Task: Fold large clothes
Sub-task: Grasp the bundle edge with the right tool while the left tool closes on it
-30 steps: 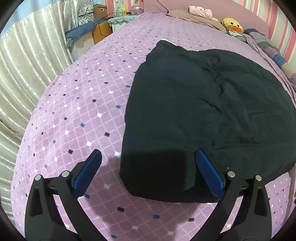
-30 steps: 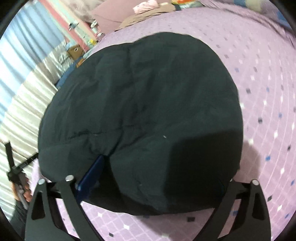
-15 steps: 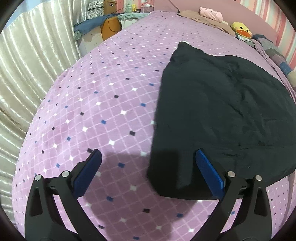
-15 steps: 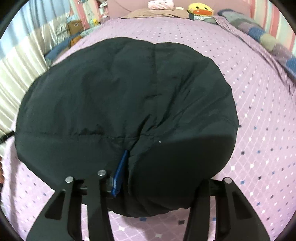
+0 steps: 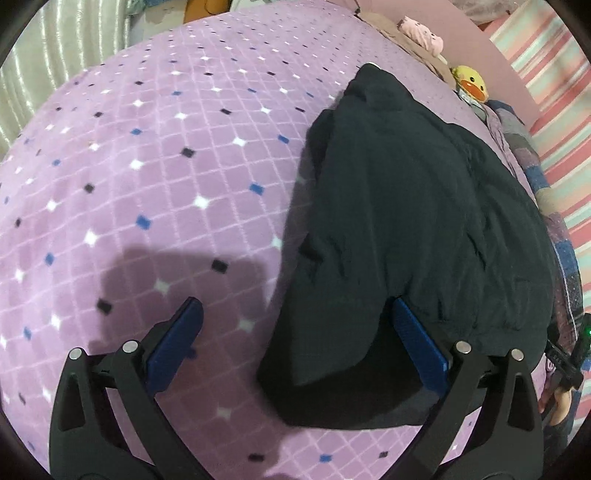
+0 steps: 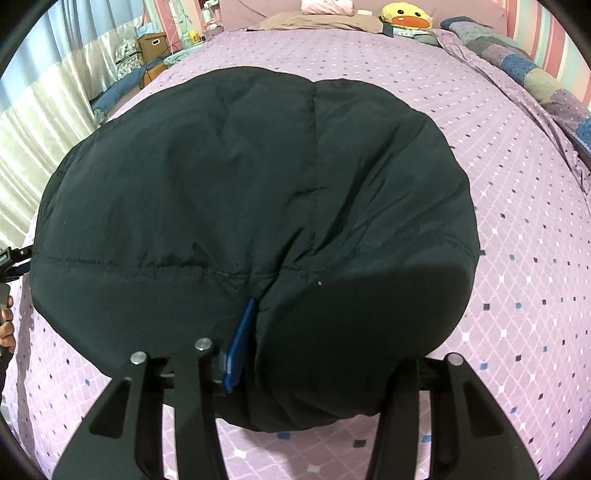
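A black padded jacket (image 5: 406, 203) lies spread on the purple patterned bedspread (image 5: 147, 147). My left gripper (image 5: 295, 306) is open wide at the jacket's near left corner. That corner lies between its blue pads without being pressed, and the right pad (image 5: 417, 343) is against the fabric. In the right wrist view the jacket (image 6: 258, 166) fills the middle. My right gripper (image 6: 328, 306) is shut on a thick fold of the near hem. Its left pad (image 6: 240, 343) digs into the cloth, and the fold hides the other finger.
A yellow duck plush (image 6: 406, 16) and a pink cloth (image 6: 327, 5) sit at the headboard. A patchwork blanket (image 6: 535, 74) runs along the bed's right side. Pale curtains (image 6: 37, 110) and a cardboard box (image 6: 151, 40) stand left of the bed.
The right gripper's jaws have closed in on the jacket's near hem. My left gripper has dropped and rolled, so the jacket's corner now lies between its fingers.
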Tool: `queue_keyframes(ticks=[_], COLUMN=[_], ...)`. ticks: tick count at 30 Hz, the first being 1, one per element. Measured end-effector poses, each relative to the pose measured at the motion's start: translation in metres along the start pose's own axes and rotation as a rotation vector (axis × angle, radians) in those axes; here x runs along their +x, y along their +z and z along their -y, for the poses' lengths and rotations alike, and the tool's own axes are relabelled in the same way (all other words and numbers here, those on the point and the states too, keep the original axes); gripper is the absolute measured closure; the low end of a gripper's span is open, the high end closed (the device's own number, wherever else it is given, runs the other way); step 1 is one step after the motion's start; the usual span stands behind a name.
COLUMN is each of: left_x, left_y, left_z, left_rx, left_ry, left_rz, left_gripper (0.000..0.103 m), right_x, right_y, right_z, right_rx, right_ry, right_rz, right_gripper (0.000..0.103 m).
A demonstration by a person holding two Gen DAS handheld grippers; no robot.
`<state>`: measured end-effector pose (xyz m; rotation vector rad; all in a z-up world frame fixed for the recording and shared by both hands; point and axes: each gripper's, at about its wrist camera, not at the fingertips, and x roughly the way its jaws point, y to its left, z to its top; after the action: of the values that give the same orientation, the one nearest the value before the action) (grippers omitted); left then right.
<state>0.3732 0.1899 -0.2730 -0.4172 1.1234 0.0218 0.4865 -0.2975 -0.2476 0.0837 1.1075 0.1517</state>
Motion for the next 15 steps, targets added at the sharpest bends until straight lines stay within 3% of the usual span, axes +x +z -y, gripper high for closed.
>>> queue_keyframes(ticks=[7,9,12,15], left_x=[0.014,0.015,0.023,0.032], left_y=[0.003,0.001,-0.002,-0.005], left_z=[0.016,0.023,0.033,0.046], left_rx=[0.04,0.065,0.073,0.12], left_ry=[-0.099,-0.094,-0.167,-0.184], left_rz=[-0.034,-0.035,-0.073,-0.101], left_gripper=[0.003,0.003,0.003,0.003], right_x=[0.0,0.0,-0.001,-0.001], right_y=[-0.002,-0.003,-0.005,-0.005], right_z=[0.003,0.004,0.004,0.007], right_rx=[-0.005,-0.001,0.003,0.009], right_ry=[0.004,0.006,0.009,0.015], right_rz=[0.003,0.005,0.01,0.014], right_gripper=[0.056,0.056,0.056,0.055])
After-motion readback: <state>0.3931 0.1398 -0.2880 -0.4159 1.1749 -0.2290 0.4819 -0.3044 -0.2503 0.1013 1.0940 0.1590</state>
